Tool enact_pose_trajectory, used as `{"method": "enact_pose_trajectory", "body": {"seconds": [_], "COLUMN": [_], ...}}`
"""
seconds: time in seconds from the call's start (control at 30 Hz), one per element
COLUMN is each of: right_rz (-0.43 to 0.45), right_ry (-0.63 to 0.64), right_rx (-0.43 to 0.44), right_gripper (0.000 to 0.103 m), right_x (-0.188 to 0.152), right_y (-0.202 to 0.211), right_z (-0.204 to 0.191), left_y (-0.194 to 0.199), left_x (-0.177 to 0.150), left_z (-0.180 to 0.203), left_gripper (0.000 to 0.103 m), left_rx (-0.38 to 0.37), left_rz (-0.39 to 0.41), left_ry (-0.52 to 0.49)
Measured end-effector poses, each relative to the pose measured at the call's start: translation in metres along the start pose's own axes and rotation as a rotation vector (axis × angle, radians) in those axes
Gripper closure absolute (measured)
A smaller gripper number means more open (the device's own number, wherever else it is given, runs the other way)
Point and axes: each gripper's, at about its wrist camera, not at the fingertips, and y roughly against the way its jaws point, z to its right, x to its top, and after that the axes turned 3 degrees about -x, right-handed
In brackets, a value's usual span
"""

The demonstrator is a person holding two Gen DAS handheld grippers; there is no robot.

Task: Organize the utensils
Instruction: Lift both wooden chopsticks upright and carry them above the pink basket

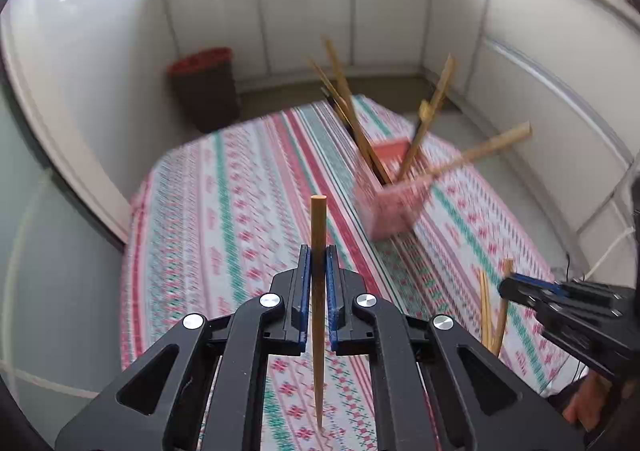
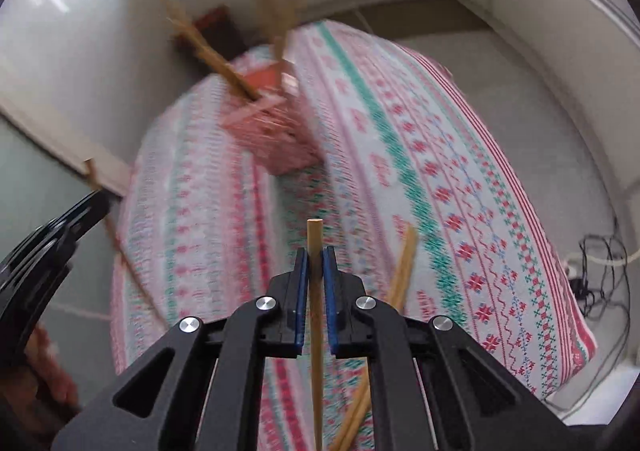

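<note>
Left gripper (image 1: 319,263) around upright chopstick (image 1: 318,235)

Two claw-mounted fisheyes, angled down, sharing the patterned tablecloth (image 1: 240,211).

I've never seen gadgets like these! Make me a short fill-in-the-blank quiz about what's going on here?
1. Each gripper is shut on a single wooden ____.
2. The pink holder stands on a patterned ____.
3. The left gripper holds its stick with the pointed end toward the ____.
4. Loose chopsticks lie on the cloth near the ____ gripper.

Answers: chopstick; tablecloth; camera; right
</note>
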Motion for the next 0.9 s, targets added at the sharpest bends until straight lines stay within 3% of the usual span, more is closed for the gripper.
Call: {"method": "enact_pose_trajectory", "body": {"seconds": [0.1, 0.3, 0.43, 0.53, 0.7, 0.9], "right_rz": [0.073, 0.318, 0.492, 0.563, 0.620, 0.579], "right_ry": [0.040, 0.015, -0.039, -0.088, -0.141, -0.158], "right_rx": [0.069, 0.179, 0.174, 0.164, 0.161, 0.130], "right_gripper": [0.095, 0.095, 0.095, 0.095, 0.095, 0.095], "right_x": [0.006, 0.047, 0.086, 0.111, 0.137, 0.155], "right_y": [0.033, 0.110, 0.149, 0.160, 0.162, 0.137], "right_z": [-0.014, -0.018, -0.009, 0.000, 0.016, 0.025], "left_y": [0.020, 0.050, 0.061, 0.067, 0.059, 0.049], "left_x": [0.008, 0.037, 0.065, 0.085, 0.110, 0.127], "left_z": [-0.014, -0.030, -0.022, -0.015, -0.006, 0.002], "left_gripper": [0.097, 0.097, 0.097, 0.097, 0.097, 0.097], "left_rx": [0.013, 0.026, 0.010, -0.019, -0.066, -0.105], "left_rz": [0.056, 0.188, 0.287, 0.353, 0.386, 0.396], "left_ry": [0.036, 0.127, 0.183, 0.216, 0.253, 0.284]}}
